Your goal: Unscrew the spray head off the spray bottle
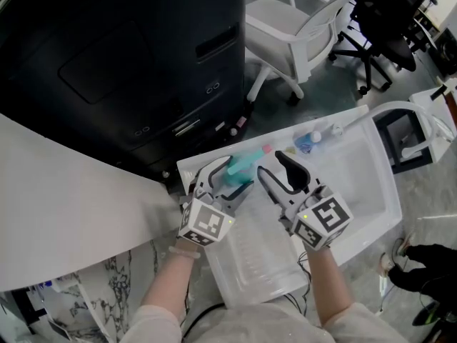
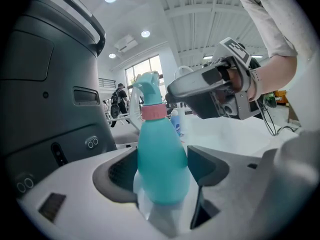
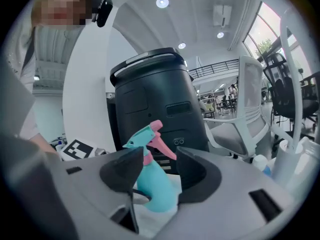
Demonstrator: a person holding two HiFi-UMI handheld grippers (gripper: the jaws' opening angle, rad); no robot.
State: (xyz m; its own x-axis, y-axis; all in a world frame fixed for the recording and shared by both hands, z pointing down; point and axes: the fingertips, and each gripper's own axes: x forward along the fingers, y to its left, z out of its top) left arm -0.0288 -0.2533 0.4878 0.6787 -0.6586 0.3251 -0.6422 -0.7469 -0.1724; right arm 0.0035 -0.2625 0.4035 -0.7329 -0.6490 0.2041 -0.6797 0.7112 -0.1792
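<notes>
A white tray (image 1: 357,184) sits on the table and holds a small blue-labelled bottle (image 1: 308,143) near its far edge. The teal spray bottle (image 1: 241,164) is held above the tray's near-left part. Both gripper views show it roughly upright, its long axis running base-down to head-up. Its spray head (image 3: 145,134) sits on top of a pink collar (image 2: 152,111), and the pink trigger sticks out sideways. The left claw (image 1: 232,174) is clamped on the bottle's wide lower body. The right claw (image 1: 273,164) has its jaws partly apart and holds nothing. It sits just beside the spray head, which shows through the gap between the jaws.
</notes>
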